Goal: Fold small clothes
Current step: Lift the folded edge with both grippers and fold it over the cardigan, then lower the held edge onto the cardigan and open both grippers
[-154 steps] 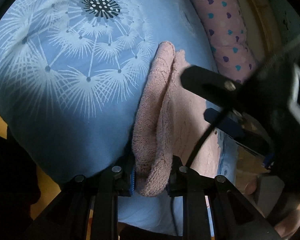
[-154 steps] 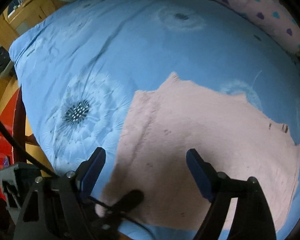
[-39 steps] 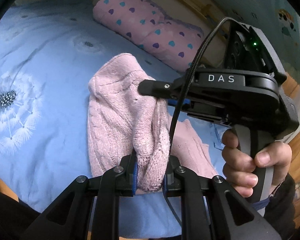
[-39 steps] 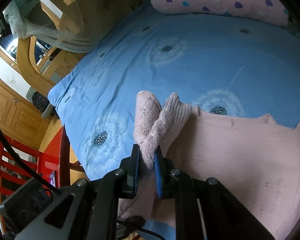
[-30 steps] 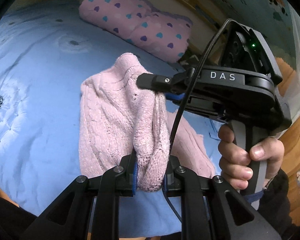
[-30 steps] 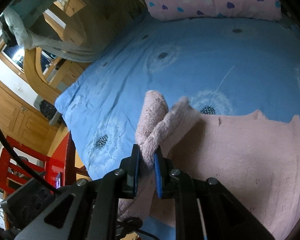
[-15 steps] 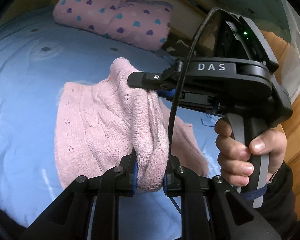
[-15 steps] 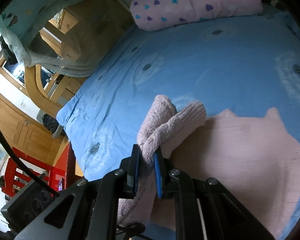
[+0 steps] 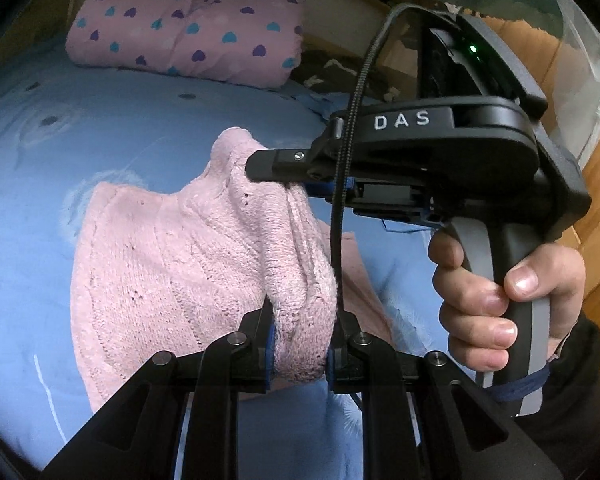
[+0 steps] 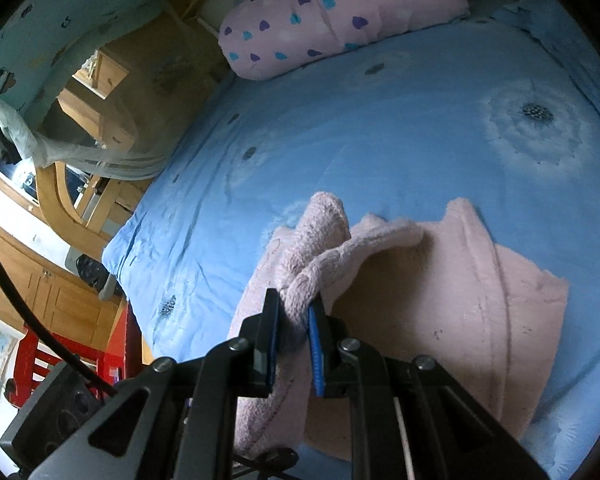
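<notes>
Knitwear, a pink sweater [image 9: 172,264], is pinched at a bunched edge by the left claw [image 9: 298,354] and the right claw [image 10: 294,344]. It is lifted partly off the bed [image 10: 340,140], the rest lying flat, well short of the pillow [image 10: 340,8].

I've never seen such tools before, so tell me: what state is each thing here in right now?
Left tongs: shut on the pink sweater.
Right tongs: shut on it too.
Pink sweater: one edge lifted, partly folded over, the rest lying on the bed.
Blue bedsheet: spread, lightly wrinkled.
Heart-print pillow: lying at the bed's head.
</notes>
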`<state>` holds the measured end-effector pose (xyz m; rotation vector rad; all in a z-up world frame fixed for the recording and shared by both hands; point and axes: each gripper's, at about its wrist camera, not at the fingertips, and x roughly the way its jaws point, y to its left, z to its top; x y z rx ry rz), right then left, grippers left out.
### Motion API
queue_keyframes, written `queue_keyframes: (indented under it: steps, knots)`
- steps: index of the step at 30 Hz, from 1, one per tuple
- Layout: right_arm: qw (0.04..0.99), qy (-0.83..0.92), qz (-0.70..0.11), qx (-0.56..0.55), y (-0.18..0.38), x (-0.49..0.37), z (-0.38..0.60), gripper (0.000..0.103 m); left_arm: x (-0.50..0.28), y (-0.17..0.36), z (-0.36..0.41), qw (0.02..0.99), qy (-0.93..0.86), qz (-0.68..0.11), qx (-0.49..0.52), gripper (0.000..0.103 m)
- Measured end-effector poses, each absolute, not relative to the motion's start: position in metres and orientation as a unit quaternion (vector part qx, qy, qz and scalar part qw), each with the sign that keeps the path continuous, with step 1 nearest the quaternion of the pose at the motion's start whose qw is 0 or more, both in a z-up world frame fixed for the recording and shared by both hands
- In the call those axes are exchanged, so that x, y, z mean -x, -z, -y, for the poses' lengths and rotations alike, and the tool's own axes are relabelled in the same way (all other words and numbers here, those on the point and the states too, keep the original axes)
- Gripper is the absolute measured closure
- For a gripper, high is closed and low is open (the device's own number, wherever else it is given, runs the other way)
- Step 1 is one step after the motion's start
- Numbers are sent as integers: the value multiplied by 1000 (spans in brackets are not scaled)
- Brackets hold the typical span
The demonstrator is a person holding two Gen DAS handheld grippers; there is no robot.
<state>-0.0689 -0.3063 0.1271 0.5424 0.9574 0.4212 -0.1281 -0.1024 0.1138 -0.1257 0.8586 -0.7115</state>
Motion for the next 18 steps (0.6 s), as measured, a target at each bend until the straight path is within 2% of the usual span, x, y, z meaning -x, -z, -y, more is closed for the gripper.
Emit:
queue_keyframes:
  steps: [18]
  knots:
    - [833, -191, -439, -277, -127, 99, 345, 89, 134, -116, 130, 841, 364, -400, 6, 103]
